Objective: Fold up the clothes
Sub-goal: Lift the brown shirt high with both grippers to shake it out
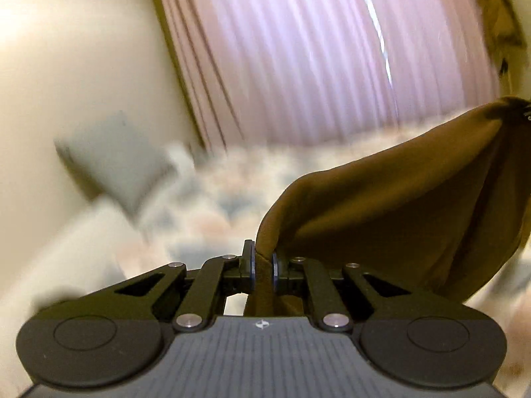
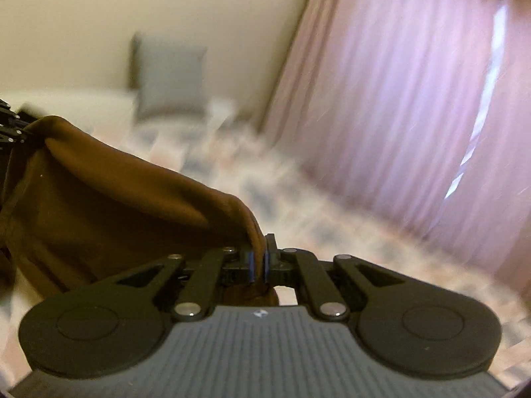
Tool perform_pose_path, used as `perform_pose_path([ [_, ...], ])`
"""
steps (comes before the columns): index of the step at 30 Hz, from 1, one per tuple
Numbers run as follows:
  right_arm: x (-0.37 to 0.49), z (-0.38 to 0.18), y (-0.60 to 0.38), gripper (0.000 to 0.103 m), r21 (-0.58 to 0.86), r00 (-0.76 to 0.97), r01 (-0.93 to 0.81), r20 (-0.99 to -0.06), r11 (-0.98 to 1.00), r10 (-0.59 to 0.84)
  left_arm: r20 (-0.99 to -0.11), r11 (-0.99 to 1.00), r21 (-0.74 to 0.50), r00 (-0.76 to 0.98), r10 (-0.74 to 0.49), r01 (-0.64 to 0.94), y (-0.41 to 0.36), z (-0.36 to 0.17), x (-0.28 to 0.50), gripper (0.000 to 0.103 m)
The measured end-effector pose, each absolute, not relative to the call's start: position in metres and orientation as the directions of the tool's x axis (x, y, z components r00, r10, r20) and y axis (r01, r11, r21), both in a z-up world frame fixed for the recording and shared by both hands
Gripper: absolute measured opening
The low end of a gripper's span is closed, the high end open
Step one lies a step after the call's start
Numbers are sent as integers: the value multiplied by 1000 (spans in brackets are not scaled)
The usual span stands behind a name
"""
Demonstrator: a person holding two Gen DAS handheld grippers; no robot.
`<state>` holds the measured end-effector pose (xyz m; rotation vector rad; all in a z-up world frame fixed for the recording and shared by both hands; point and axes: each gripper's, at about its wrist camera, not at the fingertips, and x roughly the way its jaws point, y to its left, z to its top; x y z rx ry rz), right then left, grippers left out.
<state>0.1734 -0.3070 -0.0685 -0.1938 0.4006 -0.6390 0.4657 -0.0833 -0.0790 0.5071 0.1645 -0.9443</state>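
Note:
A brown garment [image 1: 398,205] hangs stretched in the air between my two grippers, above a bed. My left gripper [image 1: 264,268] is shut on one corner of it; the cloth rises to the right, where the tip of the other gripper [image 1: 527,109] shows at the frame's edge. In the right wrist view my right gripper [image 2: 258,263] is shut on the other corner of the brown garment [image 2: 109,205], which runs left to the left gripper [image 2: 10,129] at the frame's edge. Both views are motion-blurred.
A bed with a pale patterned cover [image 1: 205,212] lies below, also in the right wrist view [image 2: 298,205]. A grey pillow [image 2: 169,76] leans on the cream wall [image 2: 99,6] behind it. Pink curtains [image 2: 415,99] hang on the right.

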Motion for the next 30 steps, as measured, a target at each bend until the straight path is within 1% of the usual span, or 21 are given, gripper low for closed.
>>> perform_pose_path([
  [2, 150, -33, -301, 3, -307, 730, 588, -195, 748, -654, -250, 491, 388, 602, -759, 780, -87, -40, 441, 10],
  [5, 108, 15, -290, 3, -305, 725, 642, -58, 704, -686, -114, 510, 433, 607, -787, 743, -80, 14, 395, 10],
  [7, 74, 46, -281, 3, -302, 718, 668, 23, 680, -696, -45, 524, 462, 609, -792, 716, -73, 42, 361, 10],
  [11, 0, 103, -254, 3, -314, 705, 698, 142, 643, -695, 78, 549, 499, 596, -799, 671, -53, 97, 288, 10],
  [14, -57, 135, -228, 3, -350, 708, 696, 188, 627, -681, 139, 565, 515, 588, -797, 645, -34, 123, 233, 10],
  [18, -132, 164, -188, 3, -405, 725, 673, 196, 618, -661, 200, 589, 522, 583, -788, 617, -10, 141, 155, 10],
  [22, -194, 178, -158, 3, -457, 746, 637, 161, 621, -646, 198, 590, 522, 585, -786, 616, 7, 146, 95, 11],
  [27, -239, 189, -153, 3, -494, 754, 600, 87, 629, -651, 136, 538, 563, 572, -809, 627, -6, 147, 53, 11],
  [30, -247, 183, -187, 3, -486, 731, 598, 5, 638, -682, 73, 476, 591, 545, -835, 651, -37, 146, 42, 11],
])
